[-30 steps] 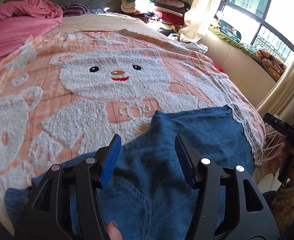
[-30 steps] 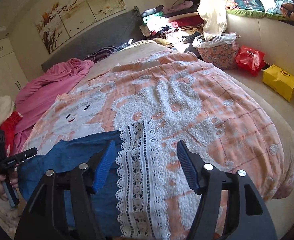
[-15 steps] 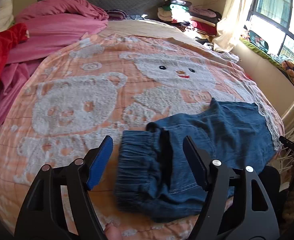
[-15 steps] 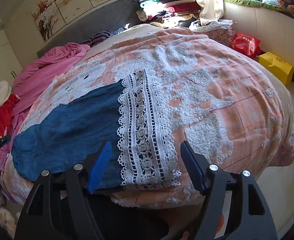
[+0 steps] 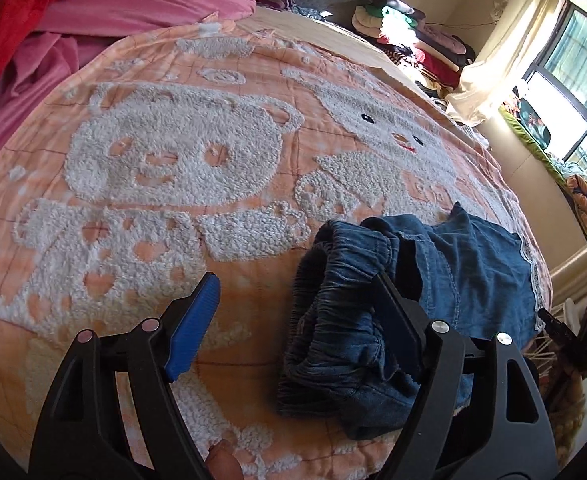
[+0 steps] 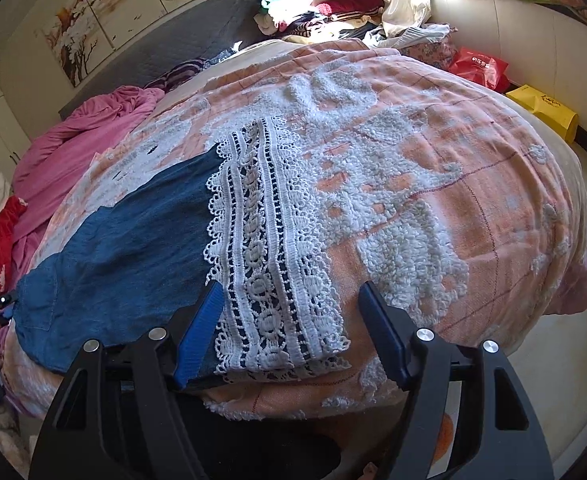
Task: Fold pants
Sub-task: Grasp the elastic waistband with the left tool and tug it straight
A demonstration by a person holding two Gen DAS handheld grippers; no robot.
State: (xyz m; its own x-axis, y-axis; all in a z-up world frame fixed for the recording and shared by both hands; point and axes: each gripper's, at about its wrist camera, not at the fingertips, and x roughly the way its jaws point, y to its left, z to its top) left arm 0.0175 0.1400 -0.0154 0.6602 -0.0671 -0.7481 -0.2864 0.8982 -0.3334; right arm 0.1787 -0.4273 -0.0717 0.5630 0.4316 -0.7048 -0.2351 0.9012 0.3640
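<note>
both the left gripper [image 5: 293, 320] and the right gripper [image 6: 289, 332] have black triangular cut-out frames, silver round screws, and ribbed blue pads [image 5: 191, 326] lining their fingers.

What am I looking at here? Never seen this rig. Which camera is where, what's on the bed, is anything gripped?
No robot: a person holds a two-finger gripper in each hand, and each has a fisheye camera looking along its fingers.

Left camera: the left gripper over the bunched elastic waistband of the blue pants. Its jaws are opening, with only one waistband edge between them and nothing pinched.

Right camera: the right gripper at the other end, its jaws closing around the white lace hem, not yet pressing.

The pants lie on a bed under an orange bear blanket. Nothing is held yet.
</note>
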